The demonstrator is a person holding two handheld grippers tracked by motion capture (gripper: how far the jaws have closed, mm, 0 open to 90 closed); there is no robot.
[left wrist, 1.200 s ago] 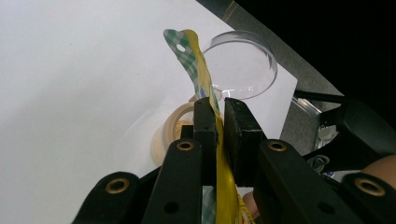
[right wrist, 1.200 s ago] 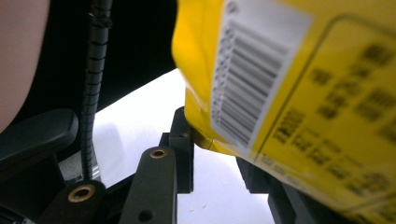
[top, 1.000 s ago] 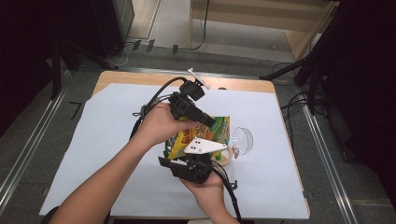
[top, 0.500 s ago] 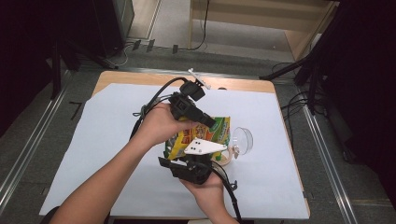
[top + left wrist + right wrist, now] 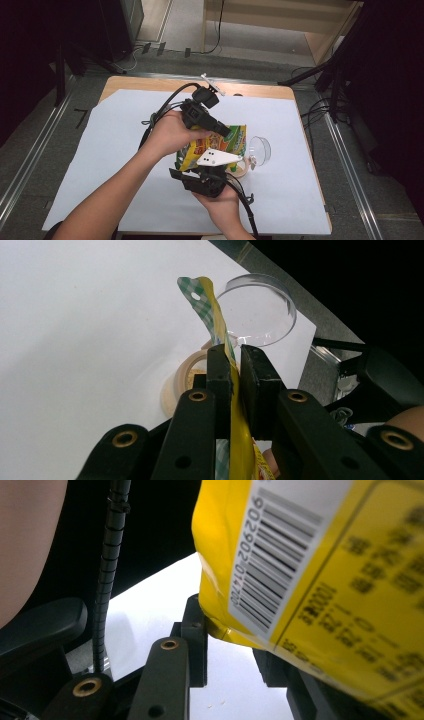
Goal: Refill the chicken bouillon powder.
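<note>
A yellow snack bag (image 5: 234, 141) with a green-checked top hangs over the white sheet at mid-table, held between both grippers. My left gripper (image 5: 227, 133) comes in from above and is shut on the bag's top edge (image 5: 210, 305), with the film pinched flat between its jaws (image 5: 236, 347). My right gripper (image 5: 212, 170), grey plate on top, sits under the bag on the near side. In the right gripper view its jaws (image 5: 231, 607) stand a little apart with the bag's lower corner (image 5: 300, 555), by the barcode, pressed between them; the bag hides the right jaw's tip.
A clear round dish (image 5: 260, 149) lies on the white sheet (image 5: 110, 150) just right of the bag, with a tape roll (image 5: 241, 171) beside it under the bag. A small white item (image 5: 212, 84) lies at the table's far edge. Cables trail from both grippers.
</note>
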